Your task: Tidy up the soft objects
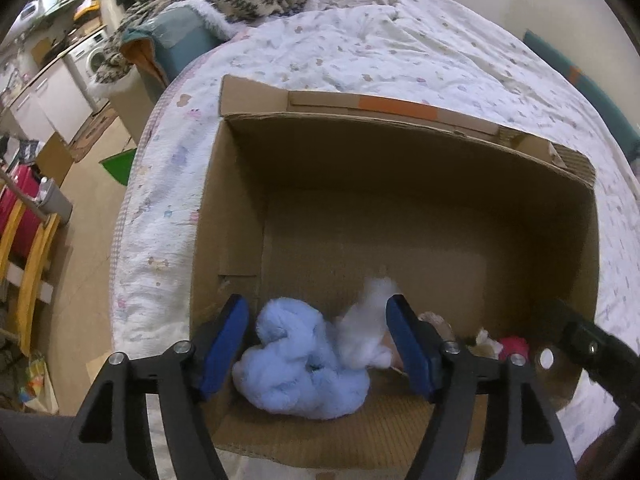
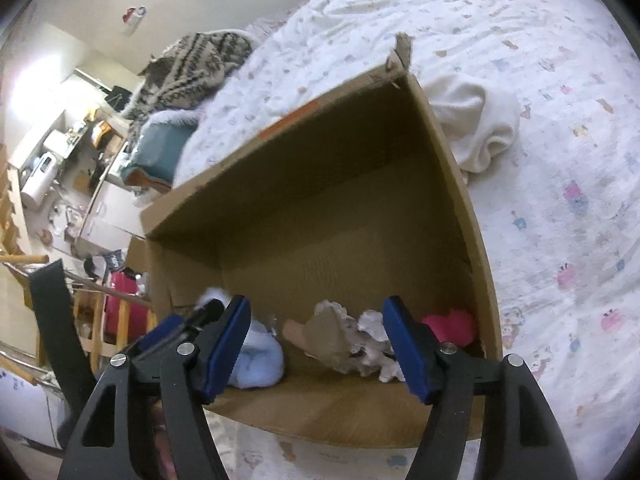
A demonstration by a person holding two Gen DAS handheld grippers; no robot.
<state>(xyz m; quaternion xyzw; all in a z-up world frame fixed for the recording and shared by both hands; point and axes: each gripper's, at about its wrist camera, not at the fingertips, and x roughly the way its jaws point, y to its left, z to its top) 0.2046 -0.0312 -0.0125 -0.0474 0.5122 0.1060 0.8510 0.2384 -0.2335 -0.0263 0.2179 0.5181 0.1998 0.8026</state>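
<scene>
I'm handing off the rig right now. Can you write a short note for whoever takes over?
Left claw: open over the box, pads clear of the light blue plush.
Right claw: open, holding nothing.
In the cardboard box: blue plush, white plush, beige-and-white plush, pink plush.
Left: cream cloth lies on the bed beside the box.

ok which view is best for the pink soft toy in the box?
Right wrist. The pink toy sits in the cardboard box's corner, mostly visible beside the right gripper. Left wrist shows only a sliver, blocked by the left gripper's finger.
</scene>
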